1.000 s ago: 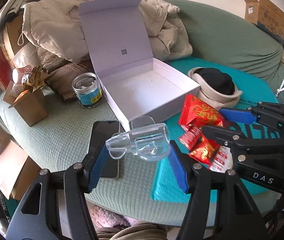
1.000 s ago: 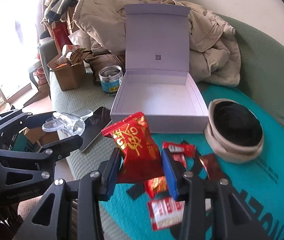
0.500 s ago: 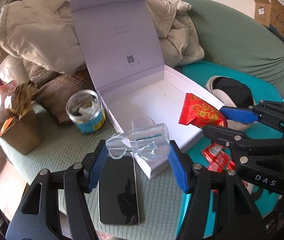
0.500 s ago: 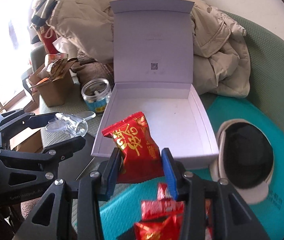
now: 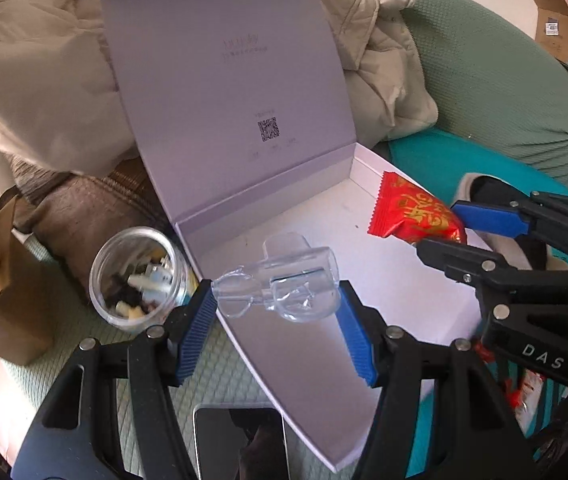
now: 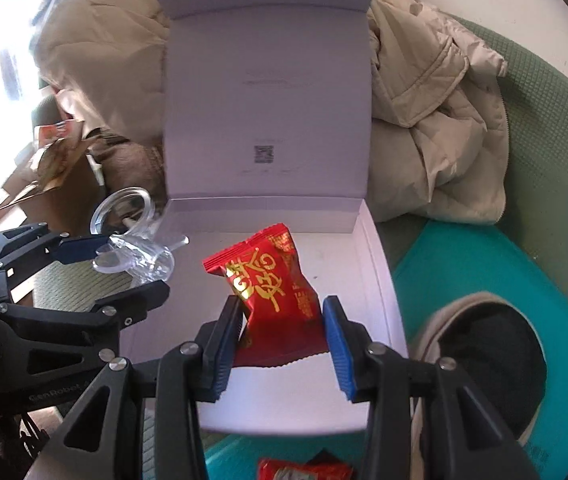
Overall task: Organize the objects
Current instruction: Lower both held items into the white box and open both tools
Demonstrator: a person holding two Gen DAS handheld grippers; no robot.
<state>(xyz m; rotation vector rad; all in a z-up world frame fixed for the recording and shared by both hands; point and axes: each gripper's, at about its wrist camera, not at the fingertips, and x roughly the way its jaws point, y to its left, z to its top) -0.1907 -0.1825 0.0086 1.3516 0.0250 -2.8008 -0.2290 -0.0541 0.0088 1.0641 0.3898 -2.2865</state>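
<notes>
Left gripper [image 5: 276,312]: we clamp the clear plastic piece [image 5: 280,292] between the blue pads, at the centre of the left wrist view.
Plastic piece, axis: its long side runs across the jaws, left to right in the frame; its exact shape is hard for us to read through the glare.
White box [image 5: 364,292]: its open tray lies directly beyond and under both held things; the lid [image 5: 224,80] stands up at the top centre.
Right gripper [image 6: 282,332]: we pinch the red snack packet [image 6: 274,292], lower centre of the right wrist view, long axis pointing up the frame over the tray floor.
Nearer hand: we judge both equally placed over the tray, plastic piece toward its left edge, packet toward its right.
Hidden: the phone [image 5: 240,444] is cut off at the bottom edge; more red packets [image 6: 304,472] peek out at the bottom; the glass jar [image 5: 136,276] sits just left of the box.
</notes>
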